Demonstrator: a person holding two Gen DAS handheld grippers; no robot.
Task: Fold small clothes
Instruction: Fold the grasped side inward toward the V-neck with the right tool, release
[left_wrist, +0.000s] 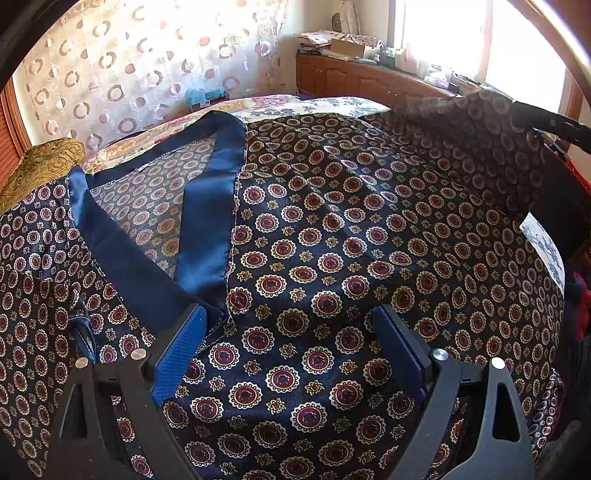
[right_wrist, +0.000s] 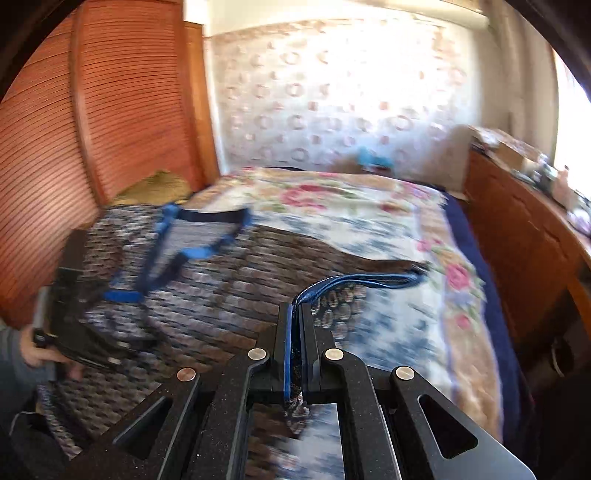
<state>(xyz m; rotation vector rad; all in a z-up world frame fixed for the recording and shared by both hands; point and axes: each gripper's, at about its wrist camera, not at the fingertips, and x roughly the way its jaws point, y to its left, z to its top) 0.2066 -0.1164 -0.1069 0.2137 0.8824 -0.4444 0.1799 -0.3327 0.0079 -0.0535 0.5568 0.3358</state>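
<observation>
A dark blue satin garment with red and cream medallions and a plain blue collar band lies spread on the bed. My left gripper is open, its blue pads just above the cloth near the collar's lower end. My right gripper is shut on the garment's blue-trimmed sleeve end and holds it lifted. In the left wrist view that lifted sleeve hangs from the right gripper at upper right. The garment also shows, blurred, in the right wrist view.
The bed carries a floral blanket. A gold pillow lies at the head, by a slatted wooden panel. A wooden cabinet with clutter runs along the far side under the window. A patterned curtain hangs behind.
</observation>
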